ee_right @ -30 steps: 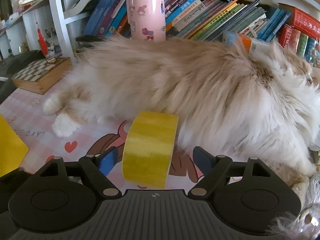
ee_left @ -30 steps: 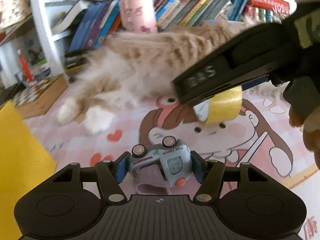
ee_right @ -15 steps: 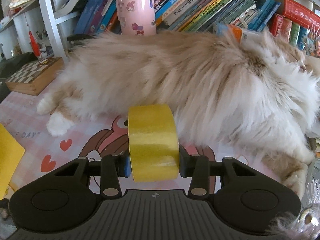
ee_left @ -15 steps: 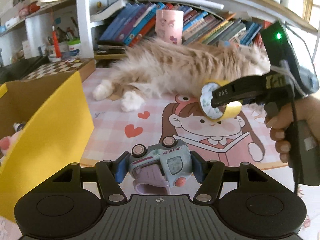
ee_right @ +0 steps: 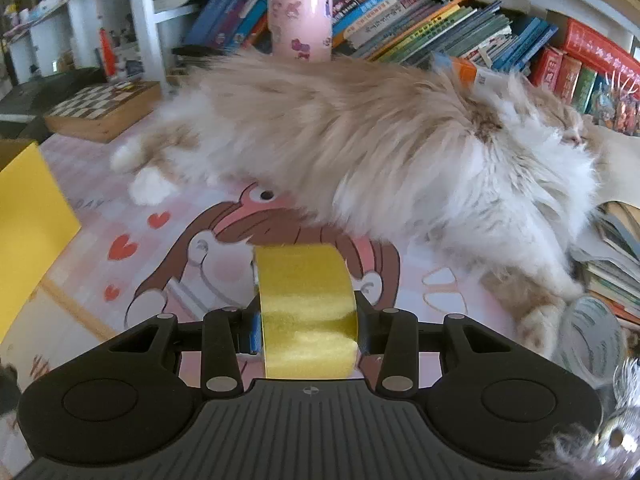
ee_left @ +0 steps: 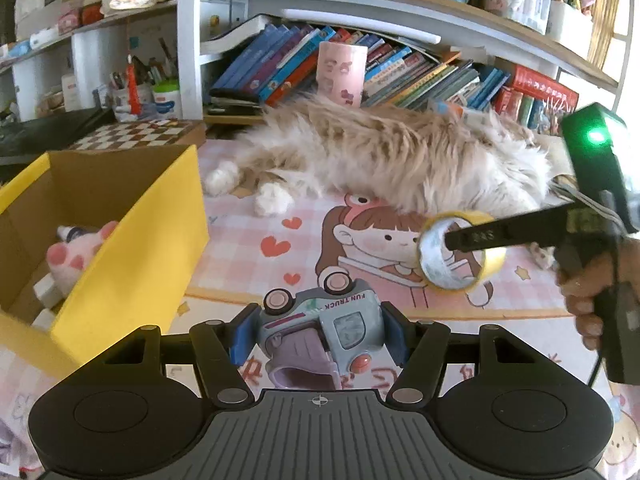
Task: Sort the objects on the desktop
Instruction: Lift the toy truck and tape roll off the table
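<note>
My left gripper (ee_left: 318, 334) is shut on a pale blue toy truck (ee_left: 320, 330) lying on its side, wheels up, held above the desk's front edge. An open yellow box (ee_left: 132, 252) stands to its left with a pink plush toy (ee_left: 76, 252) inside. My right gripper (ee_right: 306, 326) is shut on a roll of yellow tape (ee_right: 306, 312), lifted off the pink cartoon mat (ee_right: 160, 256). In the left wrist view the same tape roll (ee_left: 460, 256) hangs from the right gripper (ee_left: 452, 240), which a hand (ee_left: 584, 300) holds at the right.
A fluffy cream cat (ee_left: 392, 156) lies stretched across the back of the mat. Behind it stand a pink cup (ee_left: 340, 68) and rows of books (ee_left: 440, 76). A chessboard box (ee_left: 136, 136) sits at the back left. Stacked books (ee_right: 612, 264) lie at the right.
The right gripper's jaws closed onto the tape roll and lifted it off the mat. The left gripper drew back and up with the truck, bringing the yellow box into view.
</note>
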Motion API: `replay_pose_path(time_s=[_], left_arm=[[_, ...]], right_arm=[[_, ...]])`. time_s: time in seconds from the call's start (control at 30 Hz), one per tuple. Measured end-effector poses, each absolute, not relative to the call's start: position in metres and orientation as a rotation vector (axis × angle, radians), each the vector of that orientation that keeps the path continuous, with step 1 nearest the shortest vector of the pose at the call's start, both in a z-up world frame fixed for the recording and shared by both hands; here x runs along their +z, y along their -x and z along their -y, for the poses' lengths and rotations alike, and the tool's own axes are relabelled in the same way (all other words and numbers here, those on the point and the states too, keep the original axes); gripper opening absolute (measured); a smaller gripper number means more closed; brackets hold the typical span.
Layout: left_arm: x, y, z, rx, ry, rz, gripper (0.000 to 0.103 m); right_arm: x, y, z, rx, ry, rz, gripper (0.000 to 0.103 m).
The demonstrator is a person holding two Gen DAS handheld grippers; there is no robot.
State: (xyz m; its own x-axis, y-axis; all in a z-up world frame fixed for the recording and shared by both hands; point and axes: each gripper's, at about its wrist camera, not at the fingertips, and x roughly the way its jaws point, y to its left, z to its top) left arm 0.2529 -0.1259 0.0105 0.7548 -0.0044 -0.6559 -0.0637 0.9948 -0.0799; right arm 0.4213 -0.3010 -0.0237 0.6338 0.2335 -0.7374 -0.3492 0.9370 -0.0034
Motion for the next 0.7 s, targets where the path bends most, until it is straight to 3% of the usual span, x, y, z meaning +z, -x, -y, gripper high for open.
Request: replay_pose_path(time_s=[0.7], left_arm=[[0.023,-0.196,0.111,-0.071,0.096,-0.688,0.063]], right_arm=[[0.012,-0.298,0.314,0.367,0.032,-0.801,0.037]])
